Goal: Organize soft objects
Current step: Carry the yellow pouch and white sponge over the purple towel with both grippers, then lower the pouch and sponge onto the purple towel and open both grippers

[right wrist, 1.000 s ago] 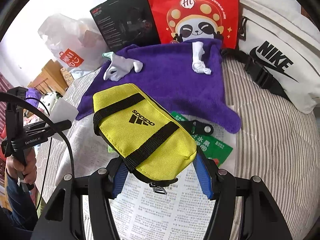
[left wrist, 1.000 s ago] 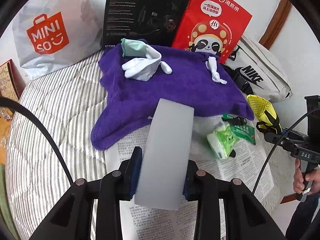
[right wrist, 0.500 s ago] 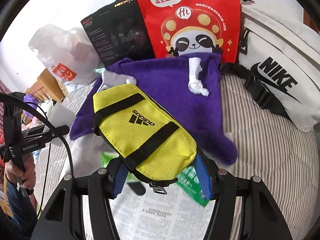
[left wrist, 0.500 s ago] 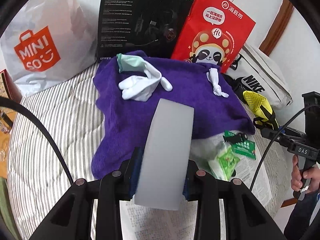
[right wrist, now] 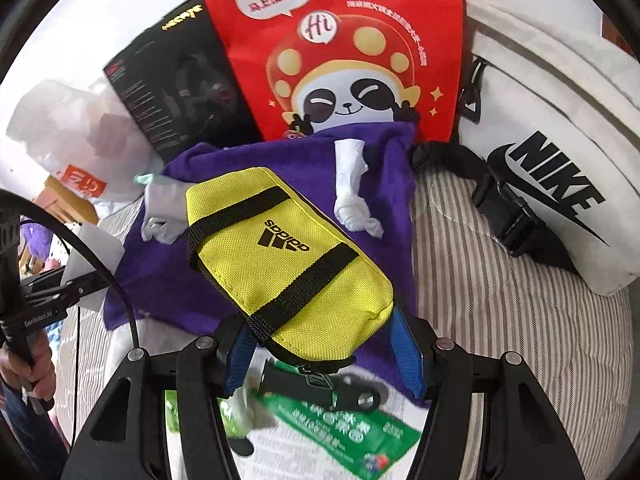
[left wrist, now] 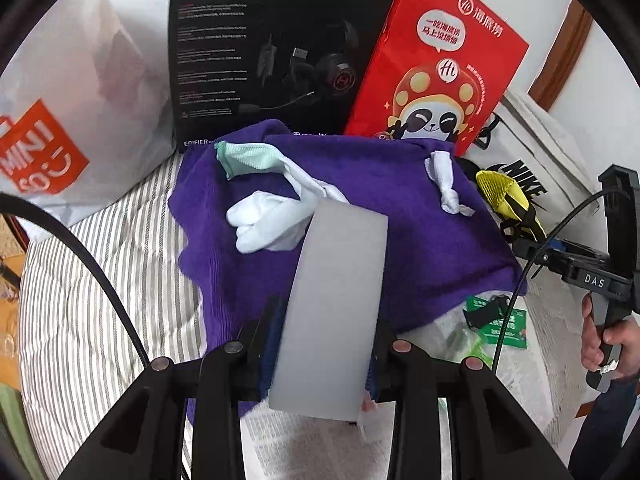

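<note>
My left gripper (left wrist: 320, 360) is shut on a flat pale grey pad (left wrist: 332, 308), held above the near edge of a purple towel (left wrist: 376, 192). On the towel lie a white sock with a mint cuff (left wrist: 272, 208) and a knotted white sock (left wrist: 446, 184). My right gripper (right wrist: 324, 356) is shut on a yellow adidas pouch (right wrist: 288, 264) with black straps, held over the same purple towel (right wrist: 384, 148). The knotted white sock (right wrist: 352, 192) lies just beyond the pouch. The right gripper (left wrist: 532, 236) with the pouch also shows at the right of the left wrist view.
A red panda paper bag (right wrist: 340, 48), a black headset box (left wrist: 272, 48), a white Miniso bag (left wrist: 60, 120) and a white Nike bag (right wrist: 560, 140) stand along the back. Green packets (right wrist: 340, 424) and a black clip lie on newspaper over the striped bedding (right wrist: 500, 300).
Both grippers have moved forward over the purple towel, carrying the grey pad and the yellow pouch. The bags at the back look closer; the green packets now sit under the right gripper.
</note>
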`<state>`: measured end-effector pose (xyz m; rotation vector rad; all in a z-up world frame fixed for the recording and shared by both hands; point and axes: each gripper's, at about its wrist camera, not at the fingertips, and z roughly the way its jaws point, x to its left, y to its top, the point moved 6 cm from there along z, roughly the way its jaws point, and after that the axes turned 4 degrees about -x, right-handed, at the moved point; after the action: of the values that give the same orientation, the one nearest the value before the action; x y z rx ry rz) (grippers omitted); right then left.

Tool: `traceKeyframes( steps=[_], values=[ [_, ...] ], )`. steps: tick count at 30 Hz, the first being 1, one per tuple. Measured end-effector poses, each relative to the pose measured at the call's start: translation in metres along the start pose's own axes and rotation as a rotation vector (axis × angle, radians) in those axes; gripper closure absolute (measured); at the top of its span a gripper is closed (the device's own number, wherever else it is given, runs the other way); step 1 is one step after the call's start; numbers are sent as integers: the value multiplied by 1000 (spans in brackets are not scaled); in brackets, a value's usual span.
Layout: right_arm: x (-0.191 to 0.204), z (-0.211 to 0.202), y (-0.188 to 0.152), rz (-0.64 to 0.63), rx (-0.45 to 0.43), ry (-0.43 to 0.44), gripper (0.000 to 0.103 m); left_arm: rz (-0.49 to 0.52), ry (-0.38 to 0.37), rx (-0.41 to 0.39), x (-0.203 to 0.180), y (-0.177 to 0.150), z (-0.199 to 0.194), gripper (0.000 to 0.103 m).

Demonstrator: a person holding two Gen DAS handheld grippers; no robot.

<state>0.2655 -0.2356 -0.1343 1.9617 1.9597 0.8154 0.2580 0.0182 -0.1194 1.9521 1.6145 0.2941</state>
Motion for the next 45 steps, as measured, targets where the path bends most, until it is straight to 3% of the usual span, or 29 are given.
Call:
traceKeyframes(
  steps=[14, 32, 37, 45],
  values=[
    [-14, 43, 10, -1, 49, -60, 43, 9, -16, 52, 4, 15, 46, 70],
    [3, 92, 20, -116, 101, -133, 41, 34, 52, 90, 15, 16, 84, 70],
    [6, 98, 18, -135, 103, -129, 40, 49, 47, 94, 10, 15, 85, 57],
    [4, 92, 13, -148, 114, -95, 37, 62, 54, 121, 6, 7, 79, 51]
  ],
)
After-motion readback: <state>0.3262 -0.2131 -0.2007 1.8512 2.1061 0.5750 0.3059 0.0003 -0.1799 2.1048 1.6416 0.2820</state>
